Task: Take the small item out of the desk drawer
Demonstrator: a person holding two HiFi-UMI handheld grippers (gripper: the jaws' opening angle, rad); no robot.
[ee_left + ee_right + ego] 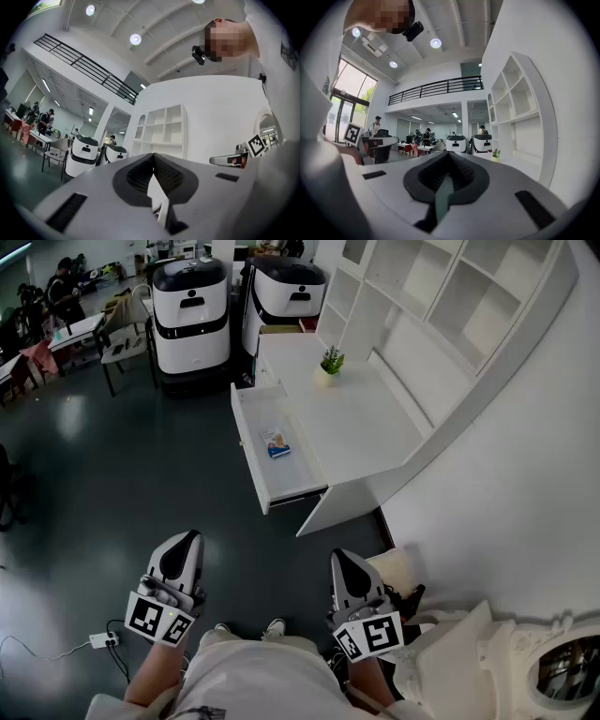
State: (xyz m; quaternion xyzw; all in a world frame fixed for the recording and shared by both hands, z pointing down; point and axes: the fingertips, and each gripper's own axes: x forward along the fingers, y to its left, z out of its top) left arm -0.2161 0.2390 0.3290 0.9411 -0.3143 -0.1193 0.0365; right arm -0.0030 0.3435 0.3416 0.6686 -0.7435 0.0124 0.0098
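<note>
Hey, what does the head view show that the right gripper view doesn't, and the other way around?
Only the head view: the open desk drawer with the small item lying in it. Only the right gripper view: the balcony railing, ceiling lights, and the right claw close up, shut and empty. Both: the potted plant, the white shelf unit and two white machines.
</note>
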